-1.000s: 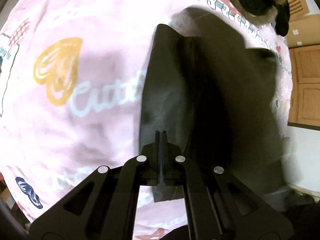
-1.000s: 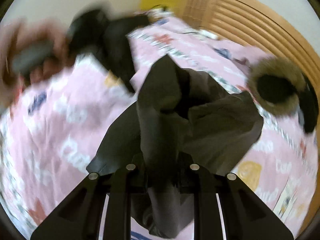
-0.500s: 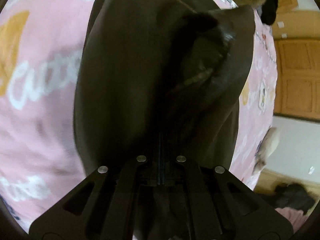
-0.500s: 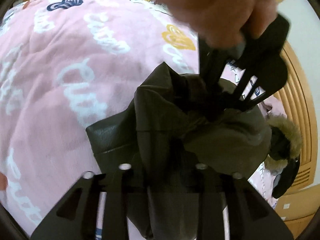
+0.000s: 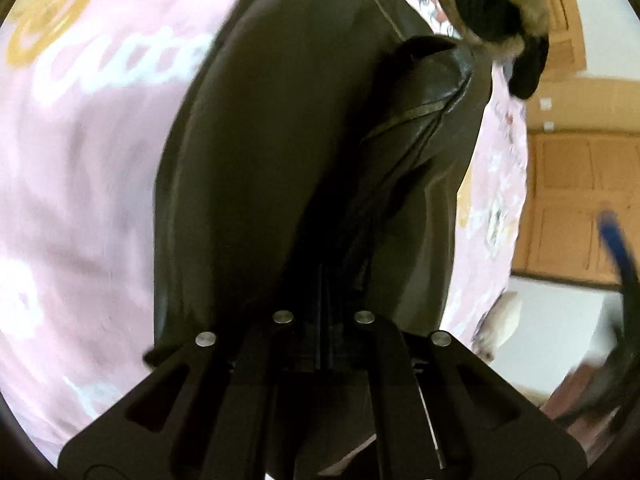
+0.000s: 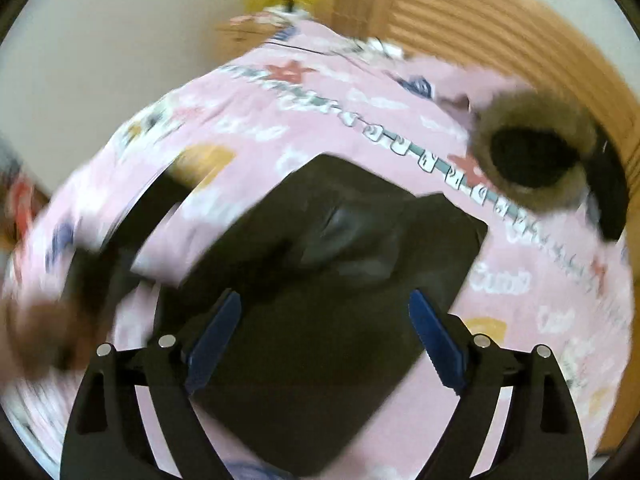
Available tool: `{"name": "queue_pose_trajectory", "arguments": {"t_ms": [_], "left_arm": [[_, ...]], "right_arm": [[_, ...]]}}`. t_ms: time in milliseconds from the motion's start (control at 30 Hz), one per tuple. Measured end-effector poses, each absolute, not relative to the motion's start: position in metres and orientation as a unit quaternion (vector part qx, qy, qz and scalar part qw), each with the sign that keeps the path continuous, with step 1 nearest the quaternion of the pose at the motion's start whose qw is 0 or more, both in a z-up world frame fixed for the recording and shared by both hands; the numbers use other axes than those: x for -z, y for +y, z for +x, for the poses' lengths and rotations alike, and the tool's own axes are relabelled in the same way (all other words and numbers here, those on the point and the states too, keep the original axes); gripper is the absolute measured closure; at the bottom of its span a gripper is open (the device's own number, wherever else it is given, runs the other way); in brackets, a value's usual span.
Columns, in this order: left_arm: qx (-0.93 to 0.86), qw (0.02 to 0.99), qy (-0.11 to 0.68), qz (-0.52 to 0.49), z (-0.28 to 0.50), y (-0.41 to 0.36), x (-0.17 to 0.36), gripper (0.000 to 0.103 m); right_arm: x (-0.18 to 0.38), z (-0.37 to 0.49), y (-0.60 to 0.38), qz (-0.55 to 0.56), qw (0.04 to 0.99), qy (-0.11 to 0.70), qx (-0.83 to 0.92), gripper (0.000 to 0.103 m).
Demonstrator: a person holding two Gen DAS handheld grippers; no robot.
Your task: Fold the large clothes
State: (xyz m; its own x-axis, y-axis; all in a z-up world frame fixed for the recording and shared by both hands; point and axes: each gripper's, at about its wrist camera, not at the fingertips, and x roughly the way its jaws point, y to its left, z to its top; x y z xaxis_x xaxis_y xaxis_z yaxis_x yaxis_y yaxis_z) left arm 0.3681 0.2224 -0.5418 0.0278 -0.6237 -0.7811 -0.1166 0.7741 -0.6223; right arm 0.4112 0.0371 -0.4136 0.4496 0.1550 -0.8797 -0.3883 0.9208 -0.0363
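A dark brown, leather-like garment lies folded on the pink printed bed cover. My left gripper is shut on a fold of it, and the fabric runs straight into the closed fingers. In the right wrist view the same garment forms a dark, roughly square pile. My right gripper hangs above it; its jaws are opening, the blue pads stand wide apart, and nothing is between them. A blurred hand with the left gripper shows at the left edge.
A fur-trimmed hood of another dark coat lies near the slatted wooden headboard. The pink bed cover spreads around the pile. Wooden doors and floor clutter sit past the bed's edge.
My right gripper let go of the garment, opened wide and pulled back from it. My left gripper came down with its fold, and the garment now lies flatter on the cover.
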Motion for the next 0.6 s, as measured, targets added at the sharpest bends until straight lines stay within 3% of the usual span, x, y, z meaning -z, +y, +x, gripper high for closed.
{"name": "queue_pose_trajectory", "arguments": {"t_ms": [100,167,233,300,433,533,600], "left_arm": [[0.173,0.682,0.656,-0.274,0.354,0.219,0.540,0.100],[0.161,0.697,0.648,-0.262,0.346,0.214,0.539,0.100],[0.149,0.709,0.640,-0.258,0.339,0.211,0.539,0.100],[0.141,0.715,0.634,-0.258,0.336,0.207,0.541,0.100],[0.134,0.727,0.629,-0.243,0.335,0.200,0.544,0.100],[0.132,0.734,0.626,-0.228,0.335,0.191,0.542,0.100],[0.130,0.737,0.625,-0.223,0.336,0.189,0.541,0.100]], "right_arm": [[0.437,0.483,0.055,-0.070,0.826,0.545,-0.127,0.021],[0.470,0.514,0.070,-0.073,0.802,0.588,-0.079,0.036],[0.500,0.528,0.074,-0.074,0.776,0.625,-0.048,0.044],[0.521,0.522,0.077,-0.106,0.769,0.630,-0.012,0.044],[0.548,0.525,0.070,-0.130,0.749,0.649,0.026,0.018],[0.562,0.529,0.065,-0.126,0.740,0.661,0.016,0.020],[0.566,0.532,0.061,-0.113,0.737,0.666,0.007,0.036]]}}
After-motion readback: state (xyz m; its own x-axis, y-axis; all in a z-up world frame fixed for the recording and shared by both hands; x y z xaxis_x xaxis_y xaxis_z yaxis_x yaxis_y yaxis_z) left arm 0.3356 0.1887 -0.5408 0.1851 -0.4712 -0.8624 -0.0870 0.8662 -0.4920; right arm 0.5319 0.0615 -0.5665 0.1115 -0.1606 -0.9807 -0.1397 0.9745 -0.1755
